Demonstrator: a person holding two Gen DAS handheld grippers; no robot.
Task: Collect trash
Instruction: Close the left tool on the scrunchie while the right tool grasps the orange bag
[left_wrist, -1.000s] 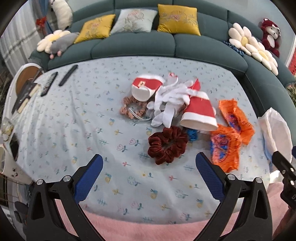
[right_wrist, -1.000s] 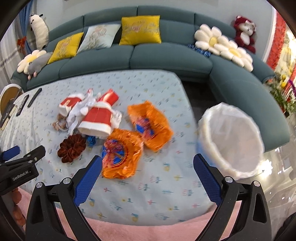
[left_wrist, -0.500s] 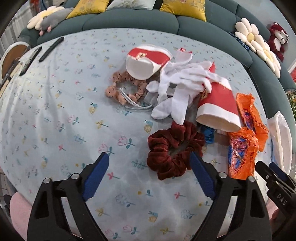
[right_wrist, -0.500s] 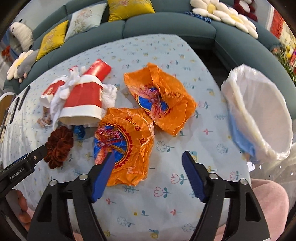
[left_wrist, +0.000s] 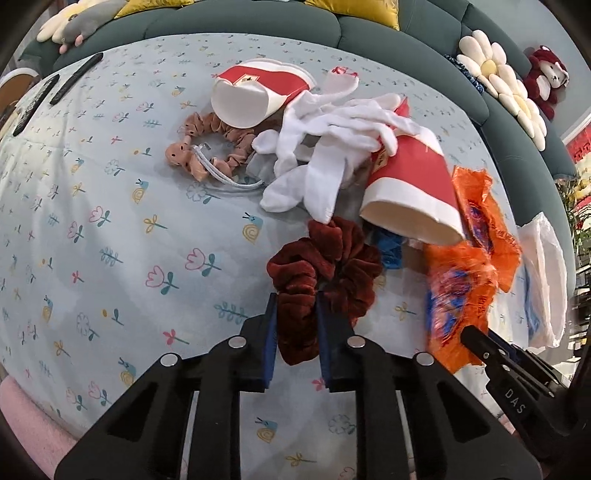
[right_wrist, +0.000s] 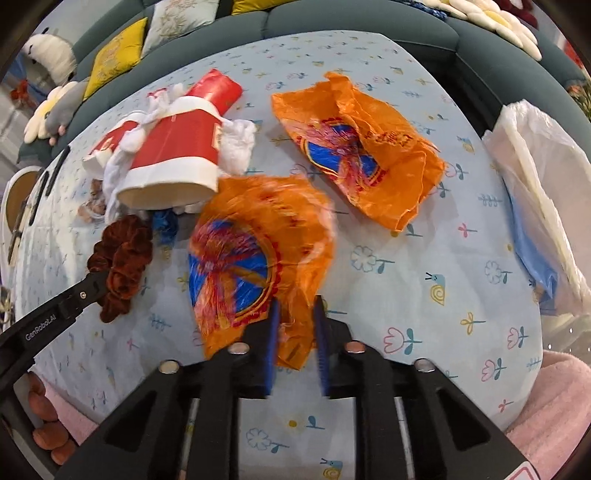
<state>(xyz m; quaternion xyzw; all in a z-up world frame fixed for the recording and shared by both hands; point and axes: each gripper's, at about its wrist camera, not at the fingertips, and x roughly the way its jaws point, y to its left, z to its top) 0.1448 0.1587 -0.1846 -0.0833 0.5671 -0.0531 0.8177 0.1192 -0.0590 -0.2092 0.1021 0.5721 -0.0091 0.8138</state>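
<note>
1. Two orange wrappers on the floral desk: nearer wrapper (right_wrist: 255, 258) pinched at its near edge by right tongs (right_wrist: 295, 332), far wrapper (right_wrist: 358, 147) lying flat just beyond.
2. Left tongs (left_wrist: 295, 325) clamped on dark red scrunchie (left_wrist: 325, 266).
3. Red paper cup (left_wrist: 410, 192) and white gloves (left_wrist: 332, 147) piled right behind; white bag (right_wrist: 543, 206) at the desk's right edge.
</note>
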